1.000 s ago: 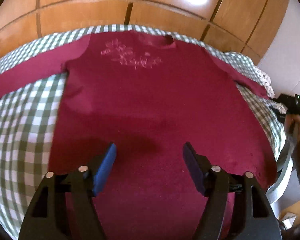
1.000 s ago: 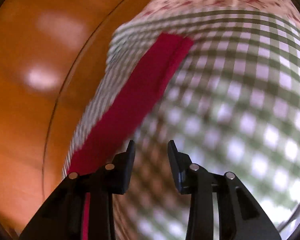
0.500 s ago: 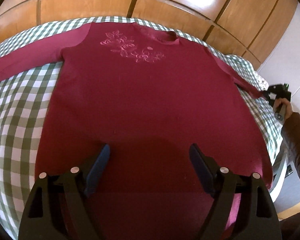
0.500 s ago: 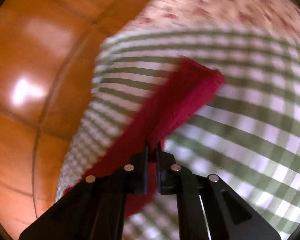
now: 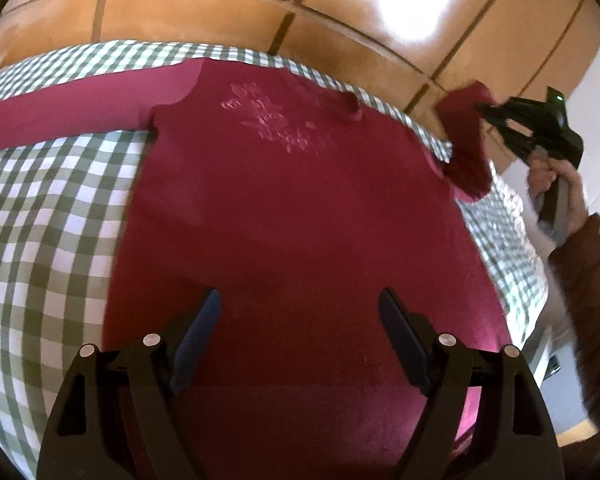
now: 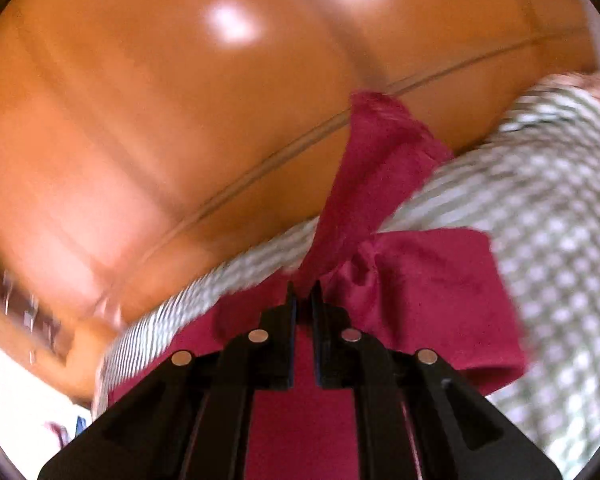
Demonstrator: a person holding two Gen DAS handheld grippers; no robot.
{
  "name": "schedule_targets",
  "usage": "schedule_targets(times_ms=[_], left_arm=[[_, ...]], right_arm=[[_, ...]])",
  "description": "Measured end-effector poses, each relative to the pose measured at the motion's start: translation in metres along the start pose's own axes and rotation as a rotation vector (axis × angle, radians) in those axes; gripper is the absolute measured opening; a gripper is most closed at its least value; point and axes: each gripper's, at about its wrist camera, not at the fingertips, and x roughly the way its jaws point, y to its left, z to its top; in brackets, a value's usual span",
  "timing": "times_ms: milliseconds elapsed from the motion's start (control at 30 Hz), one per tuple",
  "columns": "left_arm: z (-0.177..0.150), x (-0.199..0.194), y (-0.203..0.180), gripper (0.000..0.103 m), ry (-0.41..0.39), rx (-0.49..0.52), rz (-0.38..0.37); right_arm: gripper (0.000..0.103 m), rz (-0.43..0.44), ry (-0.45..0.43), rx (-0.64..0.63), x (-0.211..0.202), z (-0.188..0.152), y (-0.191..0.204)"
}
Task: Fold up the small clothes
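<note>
Dark red long-sleeved top (image 5: 292, 216) spread flat on green-and-white checked cloth (image 5: 48, 216), filling the middle of the left wrist view, pale embroidery toward the top; one sleeve runs out flat to the left edge. Left gripper (image 5: 299, 320) at bottom centre, jaws wide apart over the lower body of the top, nothing between them. Right gripper (image 6: 303, 300) pinched closed on the other sleeve (image 6: 372, 184), which stands lifted off the cloth at upper right of the left wrist view, against the wooden panelling (image 5: 340, 20).
</note>
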Motion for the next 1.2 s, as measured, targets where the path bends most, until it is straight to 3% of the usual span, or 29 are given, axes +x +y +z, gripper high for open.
schedule_targets(times_ms=[67,100,133,200,267,467,700,867,933,967,1000,1033,1200], left_arm=[[0.005,-0.003,0.003,0.079,-0.011,-0.018,-0.01],[0.009,-0.005,0.004,0.079,-0.019,-0.03,-0.018],[0.012,-0.007,0.005,0.079,-0.026,-0.037,-0.025],[0.02,-0.01,0.006,0.079,-0.04,-0.048,-0.036],[0.028,-0.011,0.007,0.079,-0.049,-0.054,-0.046],[0.059,0.006,0.013,0.079,-0.046,-0.1,-0.082],[0.111,0.063,0.006,0.074,0.005,-0.129,-0.1],[0.145,0.123,-0.007,0.061,0.067,-0.135,-0.105],[0.153,0.141,-0.011,0.051,0.087,-0.146,-0.114],[0.157,0.149,-0.013,0.039,0.096,-0.15,-0.115],[0.161,0.157,-0.015,0.011,0.109,-0.142,-0.118],[0.164,0.16,-0.017,0.002,0.114,-0.136,-0.114],[0.184,0.113,-0.009,0.0,-0.026,-0.148,-0.15]], right_arm=[[0.006,0.017,0.055,-0.061,0.024,-0.014,0.03],[0.012,0.032,0.081,-0.096,0.036,-0.023,0.046],[0.027,0.054,0.093,-0.112,0.042,-0.03,0.057],[0.049,0.095,0.083,-0.138,0.041,-0.043,0.071],[0.058,0.107,0.077,-0.14,0.034,-0.053,0.072],[0.068,0.079,0.098,-0.092,-0.013,-0.099,0.026],[0.082,0.001,0.105,0.104,-0.071,-0.147,-0.057],[0.092,0.039,0.049,0.244,-0.083,-0.137,-0.09],[0.096,0.065,0.033,0.281,-0.081,-0.131,-0.098],[0.096,0.08,0.025,0.302,-0.077,-0.128,-0.101],[0.096,0.099,0.016,0.333,-0.072,-0.123,-0.104],[0.097,0.117,0.009,0.363,-0.067,-0.118,-0.106],[0.098,0.205,-0.03,0.467,-0.047,-0.101,-0.115]])
